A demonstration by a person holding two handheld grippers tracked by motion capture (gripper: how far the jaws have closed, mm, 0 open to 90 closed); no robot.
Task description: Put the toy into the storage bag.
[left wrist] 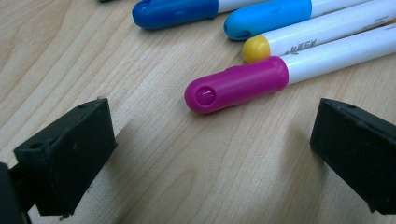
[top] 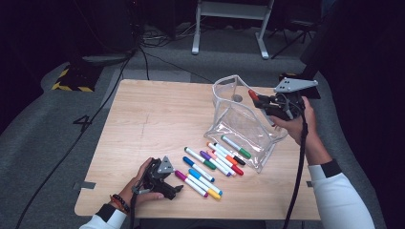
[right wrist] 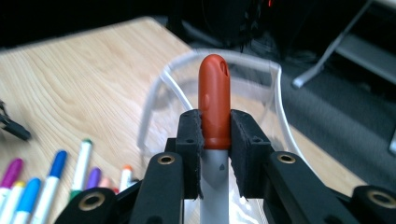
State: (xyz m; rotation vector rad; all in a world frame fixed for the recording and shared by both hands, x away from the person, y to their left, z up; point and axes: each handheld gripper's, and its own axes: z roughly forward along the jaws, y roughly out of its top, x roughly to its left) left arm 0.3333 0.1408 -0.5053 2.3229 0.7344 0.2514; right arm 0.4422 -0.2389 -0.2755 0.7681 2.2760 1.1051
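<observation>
Clamping a red-capped marker (right wrist: pixel 214 107), right gripper (right wrist: pixel 215 133) jaws narrow; left gripper (left wrist: pixel 210 154) jaws wide, empty.

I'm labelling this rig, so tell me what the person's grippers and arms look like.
Both are black handheld tools. The left gripper and right gripper each carry a grey three-cornered plate and trail a black cable. The jaws end in black blocky pads. The sleeves are white with dark cuffs; a beaded bracelet circles the left wrist.

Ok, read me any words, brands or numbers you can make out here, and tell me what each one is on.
No text can be read.
Yellow-capped marker: a short dark print on the white barrel, too blurred to read.
Red-capped marker in the right gripper: a small dark mark on the barrel, not lettering I can read.
</observation>
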